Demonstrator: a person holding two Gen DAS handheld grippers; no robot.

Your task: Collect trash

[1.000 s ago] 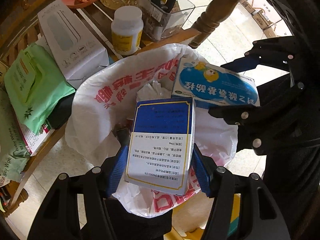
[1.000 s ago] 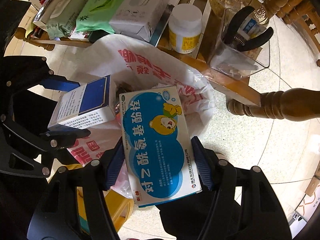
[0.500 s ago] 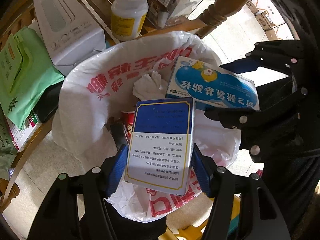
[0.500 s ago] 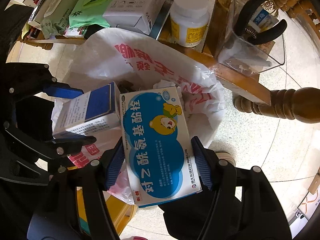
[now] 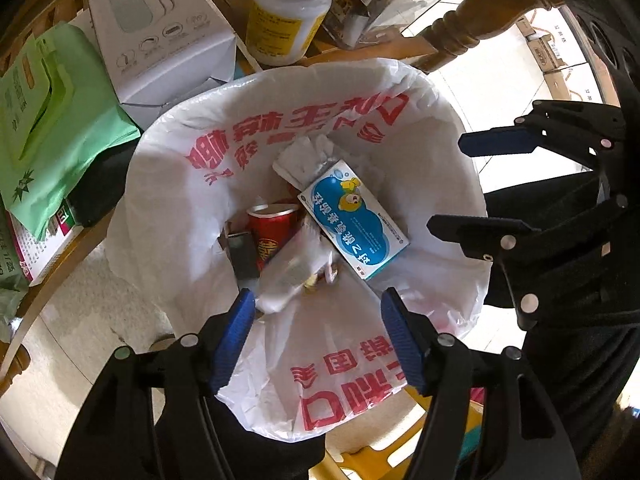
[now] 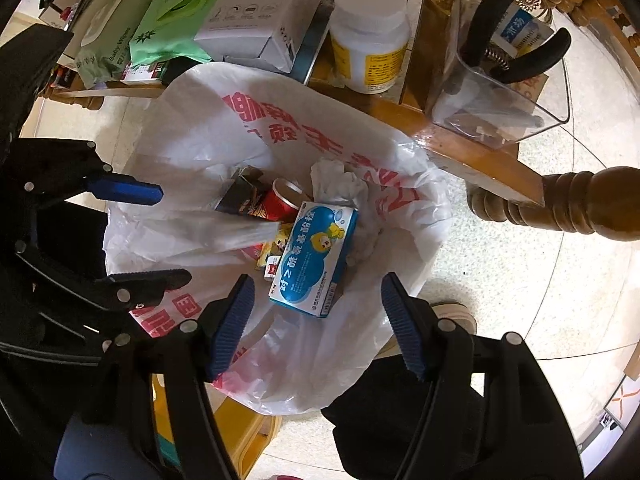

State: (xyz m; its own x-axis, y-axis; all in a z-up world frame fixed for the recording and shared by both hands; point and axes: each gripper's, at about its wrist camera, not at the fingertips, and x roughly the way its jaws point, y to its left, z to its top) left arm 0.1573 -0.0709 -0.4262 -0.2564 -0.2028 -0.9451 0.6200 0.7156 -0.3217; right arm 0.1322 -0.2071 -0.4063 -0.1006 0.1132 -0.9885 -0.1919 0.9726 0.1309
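Both jaws released, empty; blue box (image 6: 314,258) in bag; pliers (image 6: 516,44) (right view only).

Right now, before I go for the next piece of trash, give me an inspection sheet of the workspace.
Surface: wooden table edge above the bin, crowded.
Job's things: white bin bag with red print, open; blue medicine box lies inside on a red paper cup, crumpled tissue and a dark carton.
Clutter: white bottle, white box, green wipes pack, clear holder with pliers.
Grippers: left gripper and right gripper both open, empty, above the bag; the left's jaws have just been opening.
Cables: nothing seen.
Surroundings: tiled floor, turned table leg.
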